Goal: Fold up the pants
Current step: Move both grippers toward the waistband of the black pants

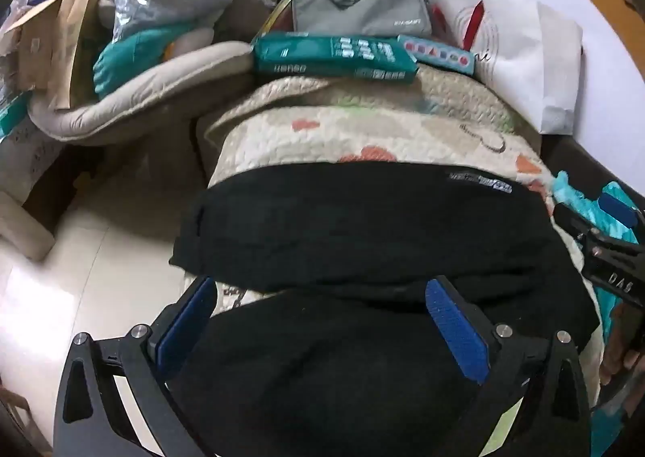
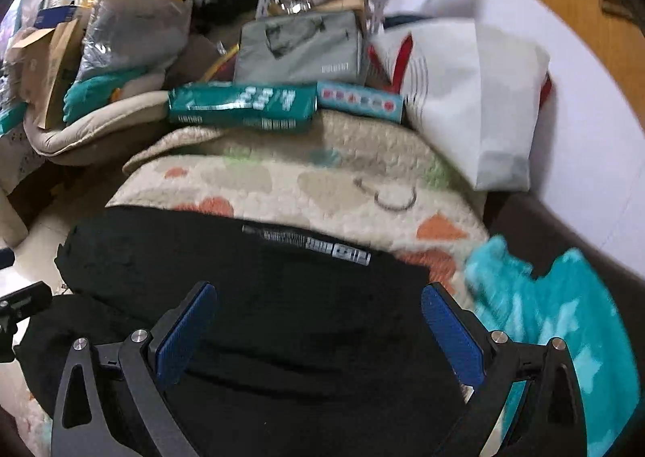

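Black pants [image 1: 363, 223] on quilt [image 1: 363, 134], both grippers' fingers [image 1: 455, 332] [image 2: 451, 336] spread, empty (risk: grabbing quilt too, dragging it).

From my right camera I look down on the black pants [image 2: 250, 267] spread over a patterned quilt [image 2: 282, 179]. My right gripper [image 2: 318, 320] hangs over them with its blue pads [image 2: 451, 332] set wide and nothing clamped between them. The left gripper [image 2: 16, 308] shows at the left edge. Beyond the quilt lie a teal box [image 2: 242, 104], a grey bag [image 2: 298, 48] and a white bag [image 2: 475, 102]; a teal towel [image 2: 564, 312] sits at right.
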Demonstrator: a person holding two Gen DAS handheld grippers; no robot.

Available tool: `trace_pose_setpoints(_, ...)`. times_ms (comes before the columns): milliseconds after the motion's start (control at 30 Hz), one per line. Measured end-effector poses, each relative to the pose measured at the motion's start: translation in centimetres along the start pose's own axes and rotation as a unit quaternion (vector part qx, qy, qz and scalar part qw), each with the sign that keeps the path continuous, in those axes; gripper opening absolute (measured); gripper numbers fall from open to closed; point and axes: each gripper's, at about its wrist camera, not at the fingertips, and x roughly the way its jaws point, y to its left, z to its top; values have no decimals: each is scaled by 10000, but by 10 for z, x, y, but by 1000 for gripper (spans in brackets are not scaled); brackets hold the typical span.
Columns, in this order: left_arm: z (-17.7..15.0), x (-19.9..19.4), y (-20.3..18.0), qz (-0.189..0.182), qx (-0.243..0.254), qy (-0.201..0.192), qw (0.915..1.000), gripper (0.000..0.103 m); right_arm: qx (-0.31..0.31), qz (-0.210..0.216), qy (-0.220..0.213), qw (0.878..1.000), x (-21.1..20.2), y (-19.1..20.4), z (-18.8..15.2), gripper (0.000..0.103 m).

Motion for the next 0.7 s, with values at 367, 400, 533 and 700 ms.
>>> trace_pose_setpoints(367,-9,0,4,81,-14,61,9999,103,37,-14,-157,9999,-9,-1,-6,103)
trace_pose_setpoints(400,-10,0,4,92,-17,68,9999,103,42,26,-94,9999,-8,0,-8,103)
trace_pose_setpoints(533,-11,1,6,124,-39,117,9998,103,-85,48,108,9999,-1,3,-12,103)
trace_pose_setpoints(700,-11,5,7,155,-33,185,9997,103,-48,121,184,9997,3,0,-16,103)
